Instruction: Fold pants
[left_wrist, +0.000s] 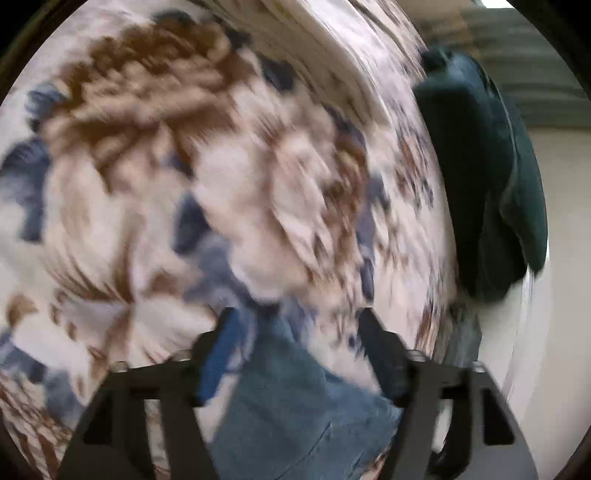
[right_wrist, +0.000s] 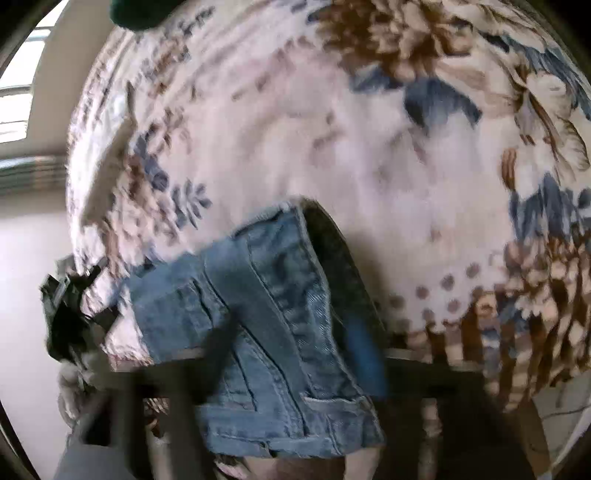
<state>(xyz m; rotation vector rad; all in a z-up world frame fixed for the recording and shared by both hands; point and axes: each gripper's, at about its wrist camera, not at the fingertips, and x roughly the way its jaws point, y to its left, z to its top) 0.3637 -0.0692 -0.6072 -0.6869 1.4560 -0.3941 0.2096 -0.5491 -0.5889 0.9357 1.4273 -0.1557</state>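
Two fisheye views, both smeared by motion blur, over a bed w/ a floral bedspread (left_wrist: 155, 155): white ground, brown and blue flower print.

Left wrist view: the left gripper (left_wrist: 295, 332) shows two black fingers standing apart, one w/ a blue pad. Blue denim pants (left_wrist: 291, 402) fill the gap between them and run down out of the bottom edge. Blur hides the pads' contact w/ the cloth, so can't tell if this gripper is pinching the denim or just spread around it. At the right edge of the bed lies a dark green garment (left_wrist: 487, 177), draped partly over the side; its shape is hard to make out. Beyond it, pale wall and a striped band, too blurred to identify.

Right wrist view: the pants (right_wrist: 266, 332) are bunched in a crumpled stack at bottom centre, on the bedspread (right_wrist: 332, 147), seams and a belt loop visible; the lower part is cut off by the frame. The right gripper (right_wrist: 291, 302) has one dark finger on each side of the denim, the right one w/ a blue pad. Fingers are heavily blurred and partly hidden behind cloth; whether they clamp it, can't tell. At left, past the denim, the other gripper shows as a dark blurred shape. A window at far left, washed out.
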